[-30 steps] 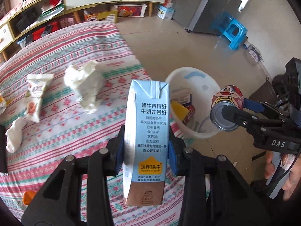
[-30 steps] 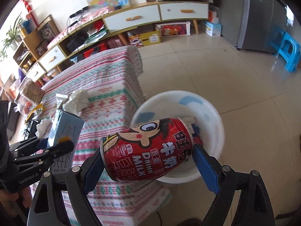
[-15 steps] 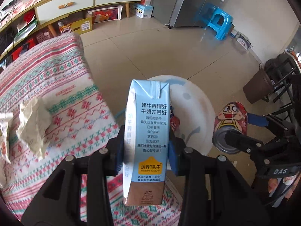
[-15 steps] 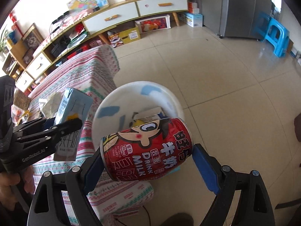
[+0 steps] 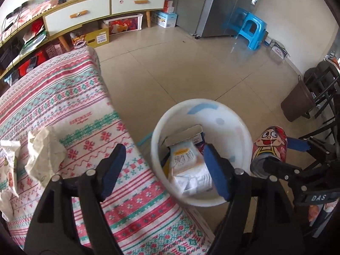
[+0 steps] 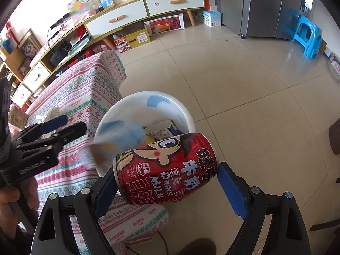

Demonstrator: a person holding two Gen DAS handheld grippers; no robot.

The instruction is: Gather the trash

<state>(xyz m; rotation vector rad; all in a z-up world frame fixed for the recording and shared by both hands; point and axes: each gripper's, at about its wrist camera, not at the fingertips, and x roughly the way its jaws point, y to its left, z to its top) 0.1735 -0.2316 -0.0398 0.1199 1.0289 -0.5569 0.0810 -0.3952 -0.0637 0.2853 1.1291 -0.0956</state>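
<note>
A white plastic bin stands on the floor beside the table and also shows in the right wrist view. My left gripper is open and empty above the bin's near rim; it also shows in the right wrist view. A blue milk carton is a blur falling into the bin; in the left wrist view it lies among boxes inside. My right gripper is shut on a red milk can, held sideways just right of the bin, also visible in the left wrist view.
The table has a striped red and green cloth. Crumpled paper and a snack wrapper lie on it at the left. A brown bin, a blue stool and a long cabinet stand further off.
My left gripper opened and let go of the milk carton, which dropped into the bin. The right gripper still holds the can beside the bin.
</note>
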